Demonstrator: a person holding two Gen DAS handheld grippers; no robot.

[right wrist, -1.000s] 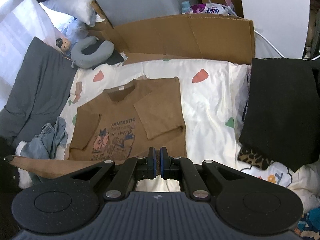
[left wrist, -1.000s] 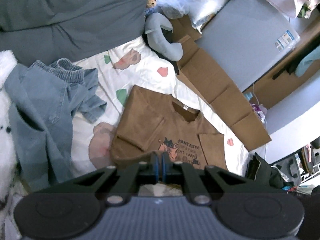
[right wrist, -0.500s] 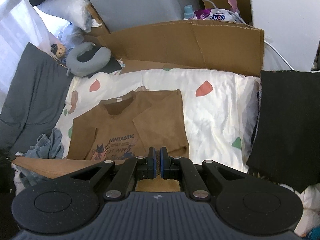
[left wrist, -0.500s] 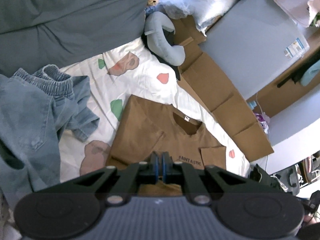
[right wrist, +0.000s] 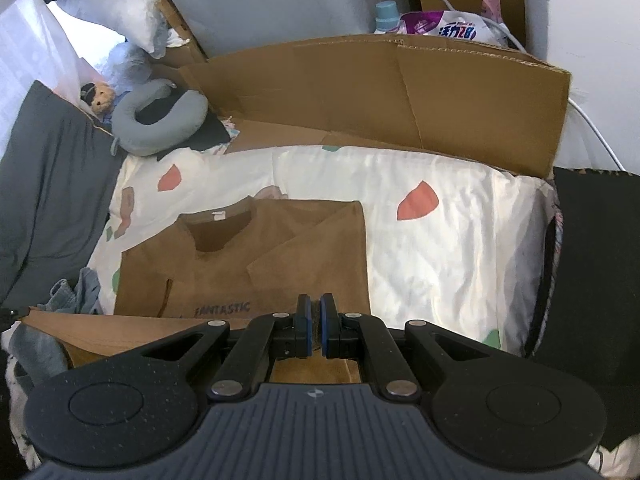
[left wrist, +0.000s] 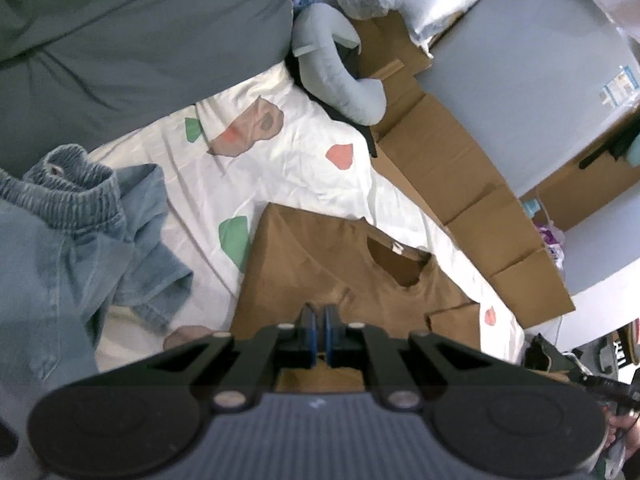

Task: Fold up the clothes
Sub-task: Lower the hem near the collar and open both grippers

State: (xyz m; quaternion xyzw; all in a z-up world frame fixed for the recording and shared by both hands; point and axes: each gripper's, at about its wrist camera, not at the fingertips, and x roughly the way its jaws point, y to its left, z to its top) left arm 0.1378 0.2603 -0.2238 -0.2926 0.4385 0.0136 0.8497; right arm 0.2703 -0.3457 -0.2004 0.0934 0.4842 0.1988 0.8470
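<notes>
Both cameras ride just behind their grippers and look steeply down along the closed fingers at a bed. The left wrist view has the left gripper [left wrist: 319, 330] at its bottom edge and faces across the white patterned sheet [left wrist: 280, 168] toward a grey neck pillow [left wrist: 340, 76] and flattened cardboard [left wrist: 460, 184]. The right wrist view, behind the right gripper [right wrist: 316, 326], faces the cardboard wall [right wrist: 400, 92] head-on. Both sit close over the brown T-shirt [left wrist: 340, 264], sharing it, the sheet, pillow and cardboard.

The brown T-shirt [right wrist: 248, 264] on the bed reads "FANTASTIC" across its chest; print on the purple bag [right wrist: 444, 26] stays unreadable.
</notes>
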